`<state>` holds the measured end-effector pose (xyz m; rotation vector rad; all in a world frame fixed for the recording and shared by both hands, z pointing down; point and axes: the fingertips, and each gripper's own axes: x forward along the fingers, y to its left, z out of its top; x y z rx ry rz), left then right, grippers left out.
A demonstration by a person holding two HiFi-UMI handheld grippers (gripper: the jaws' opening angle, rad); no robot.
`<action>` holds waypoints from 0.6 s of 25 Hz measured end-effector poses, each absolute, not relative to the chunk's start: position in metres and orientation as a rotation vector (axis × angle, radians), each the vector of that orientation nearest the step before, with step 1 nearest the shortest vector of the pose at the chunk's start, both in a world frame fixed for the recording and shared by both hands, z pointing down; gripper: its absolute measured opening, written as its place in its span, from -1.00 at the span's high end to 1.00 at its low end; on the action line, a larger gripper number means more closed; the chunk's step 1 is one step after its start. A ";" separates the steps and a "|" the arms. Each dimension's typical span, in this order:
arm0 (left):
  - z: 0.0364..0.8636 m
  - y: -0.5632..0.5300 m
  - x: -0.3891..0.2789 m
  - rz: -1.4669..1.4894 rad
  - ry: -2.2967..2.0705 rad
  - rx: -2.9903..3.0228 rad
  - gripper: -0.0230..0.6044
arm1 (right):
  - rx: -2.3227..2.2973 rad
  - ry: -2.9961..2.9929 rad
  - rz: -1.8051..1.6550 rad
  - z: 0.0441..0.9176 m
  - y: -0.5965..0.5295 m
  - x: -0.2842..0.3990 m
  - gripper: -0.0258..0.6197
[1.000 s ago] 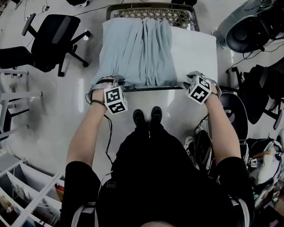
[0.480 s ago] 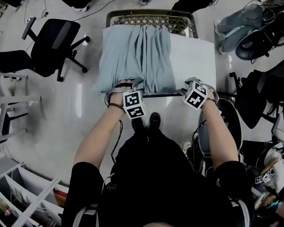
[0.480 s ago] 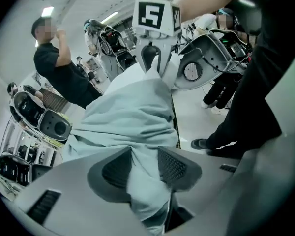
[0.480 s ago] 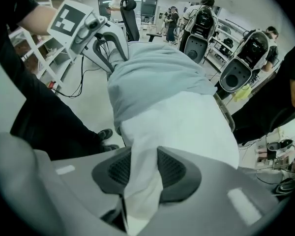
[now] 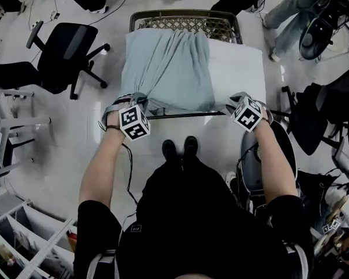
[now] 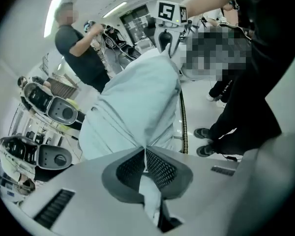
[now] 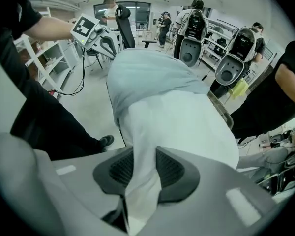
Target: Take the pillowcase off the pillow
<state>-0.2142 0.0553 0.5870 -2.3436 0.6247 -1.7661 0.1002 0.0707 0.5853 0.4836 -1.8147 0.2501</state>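
A white pillow [image 5: 237, 68] lies on the table, its left part inside a light blue pillowcase [image 5: 166, 68]. My left gripper [image 5: 138, 100] is at the near left corner, shut on a fold of the pillowcase [image 6: 137, 102]; the cloth is pinched flat at the left gripper [image 6: 146, 154]. My right gripper [image 5: 234, 102] is at the near right corner. Its jaws are closing, and the pads press on a bunched corner of the pillow [image 7: 187, 122] at the right gripper [image 7: 143, 166]. The pillowcase [image 7: 147, 75] lies beyond it.
A wire basket [image 5: 186, 22] stands against the table's far side. A black office chair [image 5: 70, 45] is on the left and more chairs [image 5: 331, 103] on the right. People stand at the far side. The table's near edge [image 5: 180, 114] is by my feet.
My left gripper went right along the near edge, then came back left, now pinching the pillowcase, whose folds draw toward that corner. The right gripper has hardly moved.
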 end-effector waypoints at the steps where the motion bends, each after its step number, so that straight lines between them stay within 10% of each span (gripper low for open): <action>1: 0.585 0.054 -0.220 -1.771 0.652 -2.344 0.89 | 0.488 -1.816 0.258 0.585 0.071 0.099 0.54; 11: 0.569 0.082 -0.053 -1.434 0.429 -2.429 0.41 | 0.522 -1.763 0.238 0.577 0.075 0.085 0.60; 15: 0.596 0.075 -0.060 -1.542 0.400 -2.283 0.89 | 0.524 -1.761 0.246 0.581 0.084 0.082 0.64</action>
